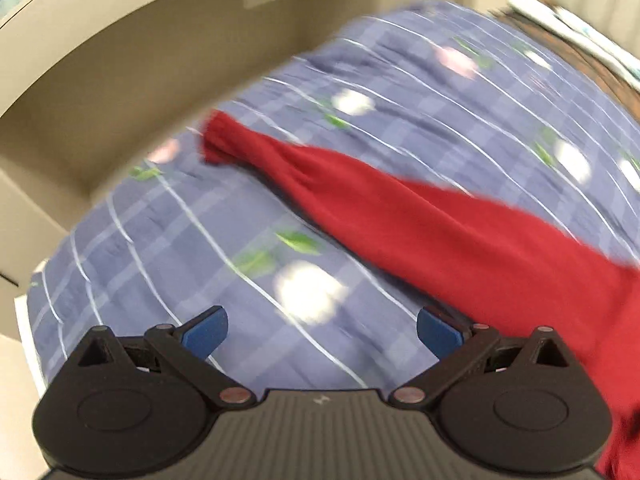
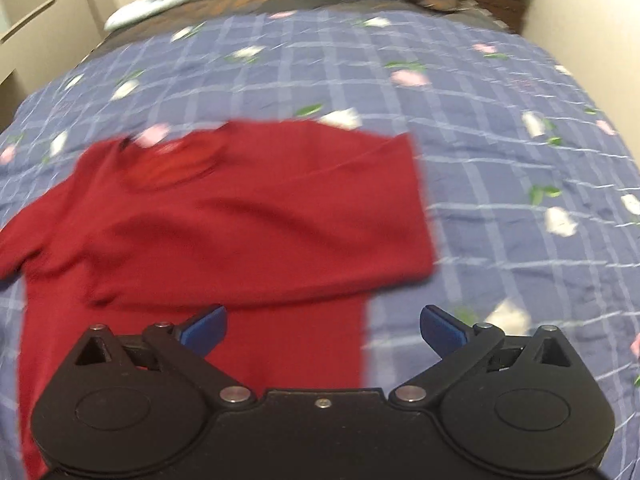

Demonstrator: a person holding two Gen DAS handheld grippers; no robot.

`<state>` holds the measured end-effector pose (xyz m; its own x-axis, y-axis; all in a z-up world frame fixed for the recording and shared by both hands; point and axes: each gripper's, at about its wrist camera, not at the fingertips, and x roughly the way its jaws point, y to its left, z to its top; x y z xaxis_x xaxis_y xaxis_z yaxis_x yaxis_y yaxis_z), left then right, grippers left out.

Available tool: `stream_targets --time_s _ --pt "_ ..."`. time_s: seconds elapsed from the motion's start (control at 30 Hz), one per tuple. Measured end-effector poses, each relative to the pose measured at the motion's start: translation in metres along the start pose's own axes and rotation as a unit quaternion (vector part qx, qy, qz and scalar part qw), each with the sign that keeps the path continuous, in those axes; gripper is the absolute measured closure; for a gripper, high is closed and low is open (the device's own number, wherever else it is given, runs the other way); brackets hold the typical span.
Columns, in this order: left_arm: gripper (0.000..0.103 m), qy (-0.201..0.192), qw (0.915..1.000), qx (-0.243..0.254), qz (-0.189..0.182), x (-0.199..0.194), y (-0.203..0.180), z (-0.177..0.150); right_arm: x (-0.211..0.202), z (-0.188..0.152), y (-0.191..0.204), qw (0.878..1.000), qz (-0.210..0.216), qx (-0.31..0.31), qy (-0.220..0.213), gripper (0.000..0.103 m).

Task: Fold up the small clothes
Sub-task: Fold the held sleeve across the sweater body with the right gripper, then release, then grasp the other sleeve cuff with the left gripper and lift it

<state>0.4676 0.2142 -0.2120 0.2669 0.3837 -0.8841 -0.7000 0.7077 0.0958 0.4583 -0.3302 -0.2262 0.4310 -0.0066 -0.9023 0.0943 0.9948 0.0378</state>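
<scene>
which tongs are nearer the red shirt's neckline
Right. The open right tongs hover over the red shirt, neckline just ahead; the open left tongs are over the bedspread beside a sleeve.

no readable text, labels or numbers, frames motion-blurred

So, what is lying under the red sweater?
The red sweater lies on a blue checked bedspread printed with flowers. The part of the bedspread directly beneath it is covered, so anything there cannot be seen.
</scene>
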Motion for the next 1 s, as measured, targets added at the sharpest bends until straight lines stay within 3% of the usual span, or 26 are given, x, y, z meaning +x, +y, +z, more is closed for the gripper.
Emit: stream_targets --time_s 0.17,0.3,0.4,0.47,0.57,0.63,0.77,0.83,1.0 --pt "0.0 -0.021 0.9972 -0.071 -0.011 0.036 0.056 0.047 -0.002 -0.017 0.059 0.999 0.018 -0.031 0.03 0.001" --pt "0.0 -0.022 0.9879 -0.15 -0.032 0.064 0.086 0.077 0.005 -0.027 0.09 0.997 0.023 -0.051 0.053 0.001" --pt "0.001 -0.017 0.9824 -0.181 -0.045 0.083 0.095 0.092 0.009 -0.031 0.101 0.995 0.021 -0.067 0.067 0.001" --pt "0.008 -0.014 0.9795 -0.195 -0.048 0.093 0.099 0.099 0.011 -0.033 0.106 0.995 0.018 -0.072 0.072 0.001" --pt "0.027 -0.007 0.9747 -0.217 -0.054 0.103 0.101 0.102 0.013 -0.031 0.105 0.994 0.01 -0.074 0.075 0.001" --pt "0.053 -0.01 0.9711 -0.232 -0.055 0.106 0.101 0.102 0.013 -0.029 0.102 0.995 0.005 -0.072 0.075 0.001" --pt "0.089 -0.035 0.9632 -0.255 -0.077 0.105 0.106 0.099 0.012 -0.029 0.098 0.995 -0.003 -0.067 0.074 0.001" --pt "0.097 -0.048 0.9613 -0.258 -0.084 0.102 0.108 0.098 0.012 -0.029 0.097 0.995 -0.003 -0.064 0.074 0.001" --pt "0.098 -0.111 0.9591 -0.219 -0.141 0.068 0.109 0.097 0.01 -0.032 0.098 0.995 -0.001 -0.059 0.075 0.001"
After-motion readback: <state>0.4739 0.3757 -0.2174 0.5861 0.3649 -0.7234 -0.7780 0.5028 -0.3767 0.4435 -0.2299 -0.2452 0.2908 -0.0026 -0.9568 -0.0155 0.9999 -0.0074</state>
